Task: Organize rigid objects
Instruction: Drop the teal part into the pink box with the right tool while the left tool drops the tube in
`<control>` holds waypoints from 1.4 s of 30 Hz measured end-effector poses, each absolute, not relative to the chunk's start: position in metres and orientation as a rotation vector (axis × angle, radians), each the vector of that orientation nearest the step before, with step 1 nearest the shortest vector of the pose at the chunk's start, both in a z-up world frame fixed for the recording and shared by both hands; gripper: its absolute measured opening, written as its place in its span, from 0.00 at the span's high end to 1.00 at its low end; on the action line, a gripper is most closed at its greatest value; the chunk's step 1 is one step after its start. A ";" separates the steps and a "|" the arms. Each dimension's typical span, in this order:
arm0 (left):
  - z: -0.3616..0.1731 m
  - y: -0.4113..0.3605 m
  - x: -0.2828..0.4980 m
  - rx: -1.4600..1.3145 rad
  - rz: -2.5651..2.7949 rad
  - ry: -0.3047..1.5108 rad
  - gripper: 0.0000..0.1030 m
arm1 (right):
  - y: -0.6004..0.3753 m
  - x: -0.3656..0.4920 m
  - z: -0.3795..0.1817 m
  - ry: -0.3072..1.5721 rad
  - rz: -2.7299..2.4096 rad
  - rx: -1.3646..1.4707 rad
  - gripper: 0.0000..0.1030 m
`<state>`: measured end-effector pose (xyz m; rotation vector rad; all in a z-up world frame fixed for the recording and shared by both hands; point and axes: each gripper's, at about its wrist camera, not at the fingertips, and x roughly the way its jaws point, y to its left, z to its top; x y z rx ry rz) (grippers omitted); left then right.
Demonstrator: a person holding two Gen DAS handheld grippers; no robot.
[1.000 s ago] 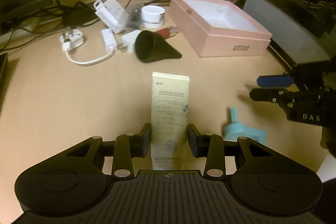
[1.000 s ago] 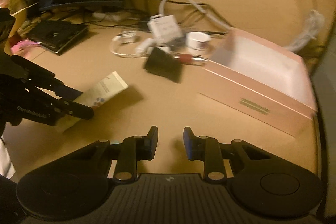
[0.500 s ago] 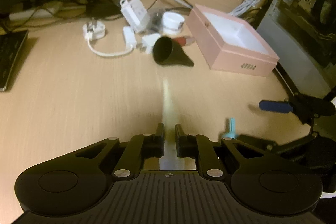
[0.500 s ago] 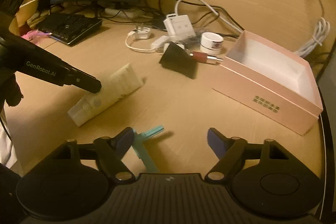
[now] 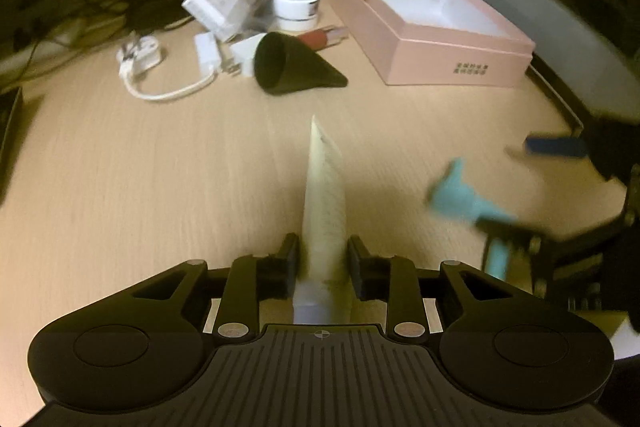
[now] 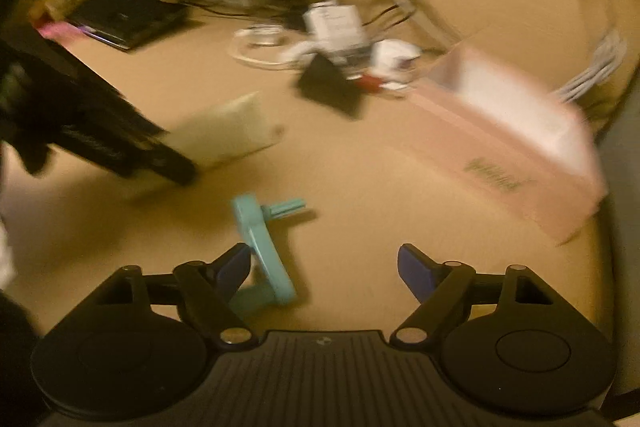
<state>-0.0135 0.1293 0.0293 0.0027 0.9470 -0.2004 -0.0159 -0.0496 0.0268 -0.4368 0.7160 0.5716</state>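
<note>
1. Left gripper (image 5: 322,263) is clamped on the cream tube (image 5: 324,215), which points toward 12 o'clock above the desk (image 5: 160,167).
2. Right gripper (image 6: 324,267) is spread wide; the teal piece (image 6: 260,251) touches its left finger.
3. Pink box (image 5: 432,27) sits open at 1 o'clock, the black cone (image 5: 292,67) at 11.

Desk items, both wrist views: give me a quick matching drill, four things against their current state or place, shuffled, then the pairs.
Things:
1. cream tube
2. teal hook
3. black cone
4. pink box

States:
A. open-topped, white inside
B. lying on its side by the chargers
C. clamped in the left gripper
D. between the open right gripper fingers, beside the left one

Pairs: 1-C, 2-D, 3-B, 4-A
</note>
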 end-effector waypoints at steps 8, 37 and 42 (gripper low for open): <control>0.026 0.122 -0.025 0.037 -0.179 0.902 0.70 | -0.063 -0.009 0.031 0.785 0.559 -0.171 0.22; 0.110 0.100 0.012 -0.112 -0.464 0.624 0.71 | -0.110 0.009 0.120 0.571 0.481 -0.081 0.58; 0.191 0.071 0.099 -0.102 -0.518 0.493 0.71 | -0.117 0.062 0.184 0.410 0.409 -0.078 0.58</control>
